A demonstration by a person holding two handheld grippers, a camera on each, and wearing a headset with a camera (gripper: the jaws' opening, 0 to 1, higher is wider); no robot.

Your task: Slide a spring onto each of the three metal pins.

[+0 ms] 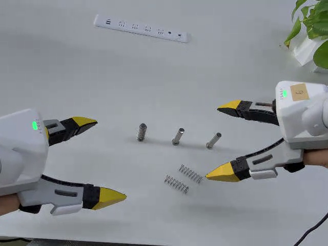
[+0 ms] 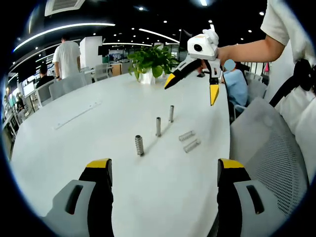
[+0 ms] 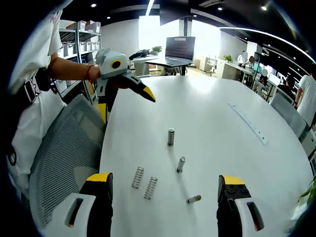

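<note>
Three short metal pins stand upright in a row on the white table. The left pin (image 1: 142, 132) (image 2: 139, 145) (image 3: 171, 137) wears a spring. The middle pin (image 1: 178, 136) (image 2: 158, 126) (image 3: 180, 164) and the right pin (image 1: 213, 140) (image 2: 171, 113) (image 3: 193, 199) are bare. Two loose springs (image 1: 190, 173) (image 1: 176, 184) (image 2: 186, 135) (image 3: 138, 177) lie side by side just in front of the pins. My left gripper (image 1: 100, 159) (image 2: 165, 170) hovers open at the left, clear of the pins. My right gripper (image 1: 224, 141) (image 3: 165, 183) is open beside the right pin, its lower tip near the springs.
A white power strip (image 1: 141, 28) (image 3: 246, 121) lies at the far side of the table. A potted plant (image 1: 309, 31) (image 2: 150, 61) stands at the back right corner. A grey mesh chair (image 3: 59, 158) sits at the table's near edge, with a dark cable (image 1: 312, 230) beside it.
</note>
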